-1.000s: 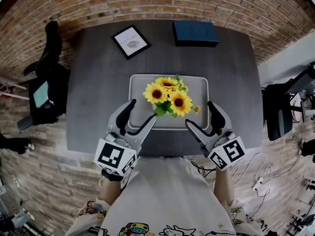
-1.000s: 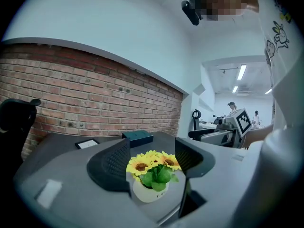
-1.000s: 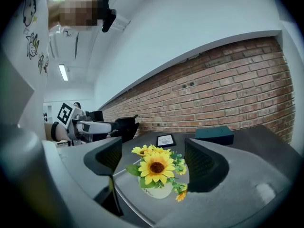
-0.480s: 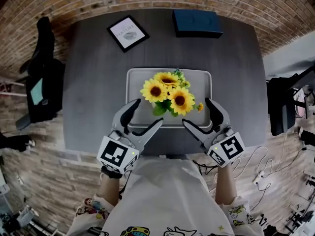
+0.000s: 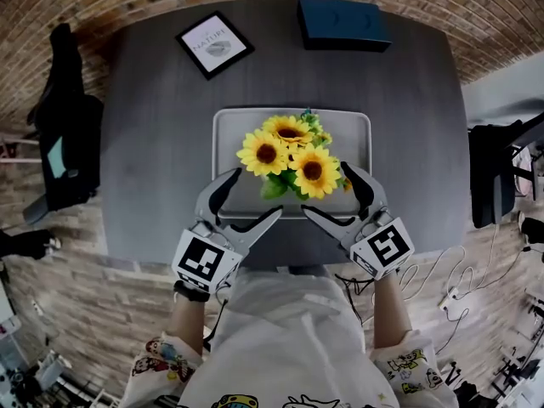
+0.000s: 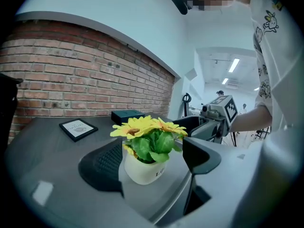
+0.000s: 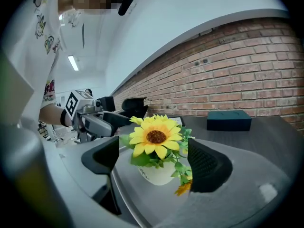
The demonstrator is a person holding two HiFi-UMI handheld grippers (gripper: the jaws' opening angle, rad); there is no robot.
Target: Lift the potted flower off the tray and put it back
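Observation:
The potted flower [image 5: 289, 153], yellow sunflowers in a white pot [image 6: 141, 169], stands upright on the grey tray [image 5: 224, 139] in mid table. My left gripper [image 5: 252, 195] reaches over the tray's near left rim. My right gripper [image 5: 326, 190] comes in from the near right. Both have just been opening their jaws and stand open. In the left gripper view the pot sits between the spread jaws of the left gripper [image 6: 152, 161], with the ribbed pad [image 6: 102, 167] close beside it. In the right gripper view the pot [image 7: 156, 175] stands between the right gripper's [image 7: 154, 161] jaws, untouched.
A framed picture [image 5: 214, 43] lies at the table's far left and a dark blue box [image 5: 342, 24] at the far right. Black chairs stand left [image 5: 64, 143] and right [image 5: 497, 168] of the table. Cables trail on the brick floor [image 5: 450, 300].
Both grippers have moved forward over the tray's near rim, closing in on the pot from each side, and their jaws have spread wider.

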